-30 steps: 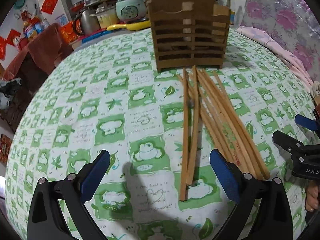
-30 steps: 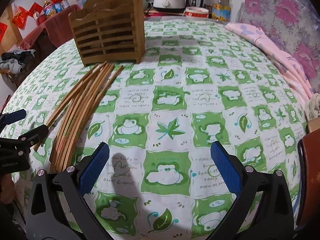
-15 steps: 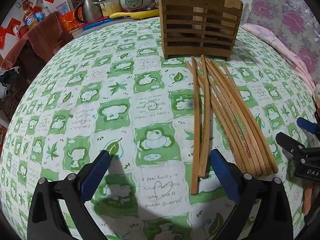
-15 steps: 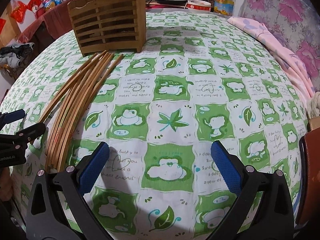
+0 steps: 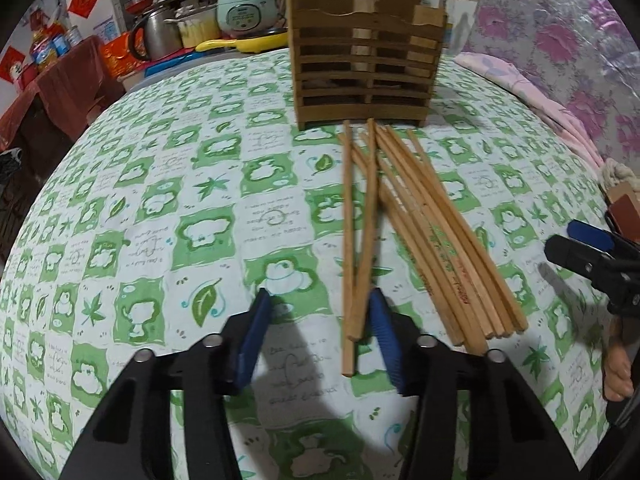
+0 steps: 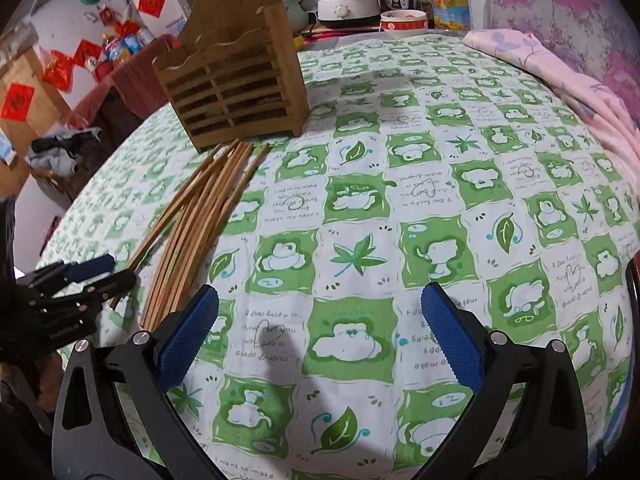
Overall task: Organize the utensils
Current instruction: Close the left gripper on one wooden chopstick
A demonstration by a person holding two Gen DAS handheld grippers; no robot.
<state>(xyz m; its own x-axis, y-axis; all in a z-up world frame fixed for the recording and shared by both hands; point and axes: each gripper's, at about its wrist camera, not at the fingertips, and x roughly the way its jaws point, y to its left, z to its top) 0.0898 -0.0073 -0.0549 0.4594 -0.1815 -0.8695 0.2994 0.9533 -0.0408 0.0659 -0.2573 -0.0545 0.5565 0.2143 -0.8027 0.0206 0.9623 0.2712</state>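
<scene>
My left gripper point(image 5: 318, 300), blue-padded jaws closing, has the near ends of two loose brown wooden chopsticks point(image 5: 357, 240) between them; pads not yet pressing. My right gripper point(image 6: 318, 304) hangs wide open over the green-and-white checked tablecloth point(image 6: 440, 152). Remaining chopsticks point(image 5: 440, 236) fan toward the slatted wooden utensil holder point(image 5: 366, 68).

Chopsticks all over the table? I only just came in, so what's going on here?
A person with a gripper in each hand is tidying wooden chopsticks lying on the tablecloth before a slatted wooden holder. The left gripper is closing around the near ends of two chopsticks, which are still on the cloth. The right gripper hangs open over bare cloth.
</scene>
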